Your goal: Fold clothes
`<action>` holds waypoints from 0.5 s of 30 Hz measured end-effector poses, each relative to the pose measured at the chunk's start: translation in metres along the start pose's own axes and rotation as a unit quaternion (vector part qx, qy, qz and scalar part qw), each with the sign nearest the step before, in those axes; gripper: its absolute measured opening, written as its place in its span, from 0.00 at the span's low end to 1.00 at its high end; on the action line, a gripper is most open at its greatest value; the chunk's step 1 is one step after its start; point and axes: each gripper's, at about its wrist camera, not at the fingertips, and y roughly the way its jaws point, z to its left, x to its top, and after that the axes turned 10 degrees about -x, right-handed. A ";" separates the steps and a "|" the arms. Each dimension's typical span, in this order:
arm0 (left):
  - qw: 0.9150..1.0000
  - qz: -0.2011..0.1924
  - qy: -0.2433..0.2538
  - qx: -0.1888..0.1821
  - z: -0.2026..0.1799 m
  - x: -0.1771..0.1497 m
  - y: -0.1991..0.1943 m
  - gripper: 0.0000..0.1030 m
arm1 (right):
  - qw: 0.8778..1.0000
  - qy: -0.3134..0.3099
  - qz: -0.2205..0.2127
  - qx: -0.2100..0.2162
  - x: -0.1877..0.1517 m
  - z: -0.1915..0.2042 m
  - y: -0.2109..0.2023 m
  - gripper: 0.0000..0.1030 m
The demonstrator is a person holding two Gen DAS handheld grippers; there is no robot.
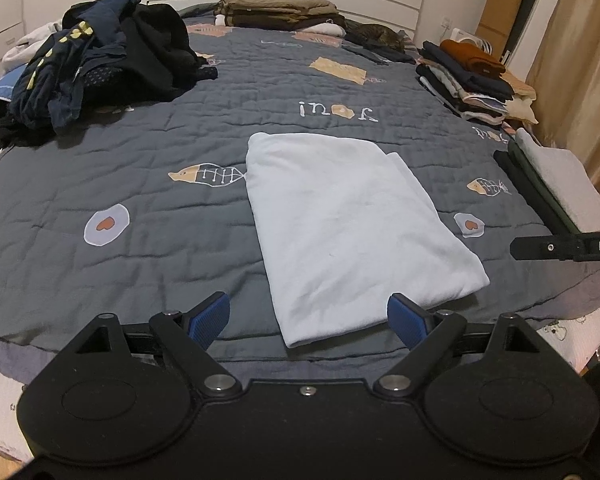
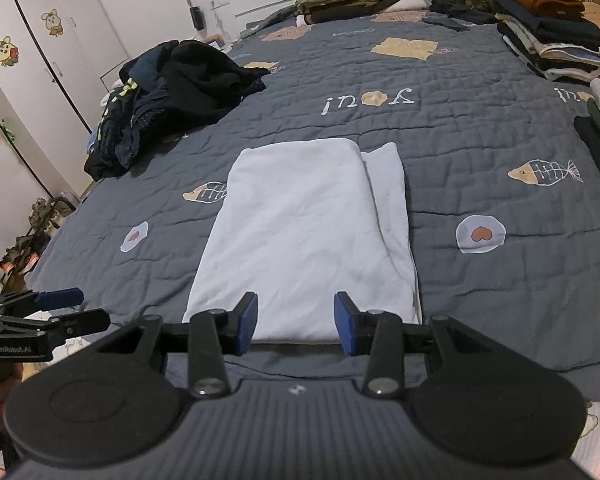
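Note:
A pale white garment [image 1: 352, 224] lies folded into a long rectangle on the grey quilt [image 1: 140, 184], with a narrower layer showing along its right side [image 2: 388, 200]. My left gripper [image 1: 310, 322] hovers over its near left corner, jaws wide apart, nothing pinched between the blue pads [image 1: 212, 320]. My right gripper [image 2: 296, 324] sits at the near edge of the garment [image 2: 304, 232], jaws partly apart, and the flat cloth shows in the gap untouched. Each tool appears at the edge of the other's view: the right gripper [image 1: 540, 247] and the left gripper [image 2: 92, 308].
A heap of dark unfolded clothes [image 1: 108, 60] sits at the back left. Folded stacks stand by the headboard [image 1: 280, 12] and along the right side [image 1: 472, 76]. A cat [image 1: 380, 38] lies near the pillows. A grey folded towel [image 1: 564, 184] rests at the right edge. A white wardrobe [image 2: 40, 52] stands on the left.

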 end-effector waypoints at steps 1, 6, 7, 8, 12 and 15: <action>1.000 0.000 0.001 0.000 -0.001 -0.001 0.000 0.83 | 1.000 0.000 0.000 0.000 0.000 0.000 0.000 0.40; 1.000 -0.002 -0.001 0.004 -0.003 -0.006 -0.004 0.83 | 1.000 -0.005 -0.002 0.000 -0.001 0.001 -0.002 0.40; 1.000 -0.003 -0.002 0.005 -0.003 -0.007 -0.005 0.83 | 1.000 -0.006 -0.001 0.001 -0.001 0.001 -0.002 0.40; 1.000 -0.004 -0.005 0.005 -0.003 -0.008 -0.006 0.83 | 1.000 -0.008 -0.001 0.001 -0.001 0.002 -0.002 0.40; 1.000 -0.008 -0.009 0.010 -0.008 -0.012 -0.010 0.83 | 1.000 -0.015 -0.002 0.004 -0.002 0.003 -0.006 0.40; 1.000 -0.010 -0.005 0.011 -0.015 -0.015 -0.014 0.83 | 1.000 -0.018 -0.006 0.006 -0.002 0.002 -0.009 0.40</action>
